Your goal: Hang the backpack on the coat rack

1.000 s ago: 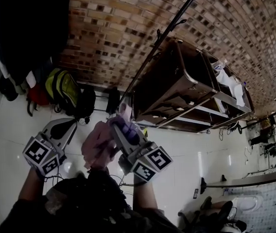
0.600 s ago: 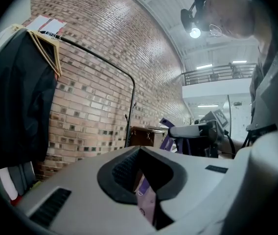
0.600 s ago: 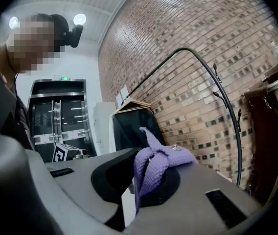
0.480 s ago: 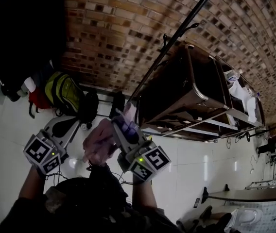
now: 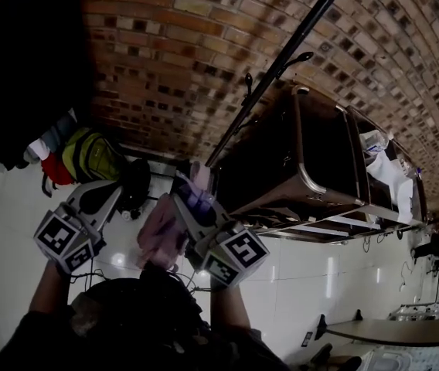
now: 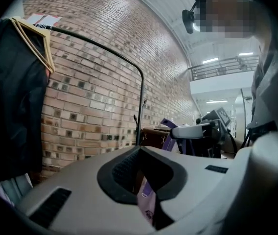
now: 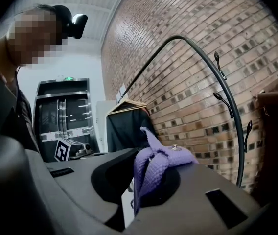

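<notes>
With left gripper [image 6: 141, 166] and right gripper [image 7: 137, 163] clamped on the backpack [image 5: 160, 235], I feared its strap [image 7: 161, 159] slipping before reaching the coat rack [image 5: 281, 62].

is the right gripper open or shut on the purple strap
Shut. The right gripper has its jaws pinched on the purple woven strap, which bunches between them.

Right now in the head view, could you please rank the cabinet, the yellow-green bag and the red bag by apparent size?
1. cabinet
2. yellow-green bag
3. red bag, though it is partly hidden
</notes>
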Demonstrator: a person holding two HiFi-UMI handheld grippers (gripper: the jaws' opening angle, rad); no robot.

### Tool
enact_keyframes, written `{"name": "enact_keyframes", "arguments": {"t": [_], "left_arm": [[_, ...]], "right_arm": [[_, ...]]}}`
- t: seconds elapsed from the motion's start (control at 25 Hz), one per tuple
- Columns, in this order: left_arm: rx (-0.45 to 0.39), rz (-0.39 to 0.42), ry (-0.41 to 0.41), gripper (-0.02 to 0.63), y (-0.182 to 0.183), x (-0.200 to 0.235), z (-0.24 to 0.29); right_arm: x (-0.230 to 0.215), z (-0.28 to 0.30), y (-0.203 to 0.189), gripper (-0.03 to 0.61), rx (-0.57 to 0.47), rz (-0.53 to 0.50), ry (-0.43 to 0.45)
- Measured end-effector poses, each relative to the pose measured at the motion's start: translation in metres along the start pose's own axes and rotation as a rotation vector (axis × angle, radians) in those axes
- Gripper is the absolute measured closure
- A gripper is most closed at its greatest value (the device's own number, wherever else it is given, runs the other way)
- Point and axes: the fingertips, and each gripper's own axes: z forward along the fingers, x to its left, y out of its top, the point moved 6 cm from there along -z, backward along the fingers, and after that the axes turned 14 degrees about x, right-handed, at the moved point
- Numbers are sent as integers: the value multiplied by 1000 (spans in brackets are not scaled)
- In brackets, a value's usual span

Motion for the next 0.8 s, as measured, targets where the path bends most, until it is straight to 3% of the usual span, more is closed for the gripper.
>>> {"name": "enact_keyframes", "arguments": {"t": [0.32,0.8], "left_arm": [[-7,3,61,580,27,15,52],[-12,45,11,578,54,58,124]], "right_arm": [[-54,13,37,568,48,-80,90],[-121,47,91,568,-4,-92,67]]}}
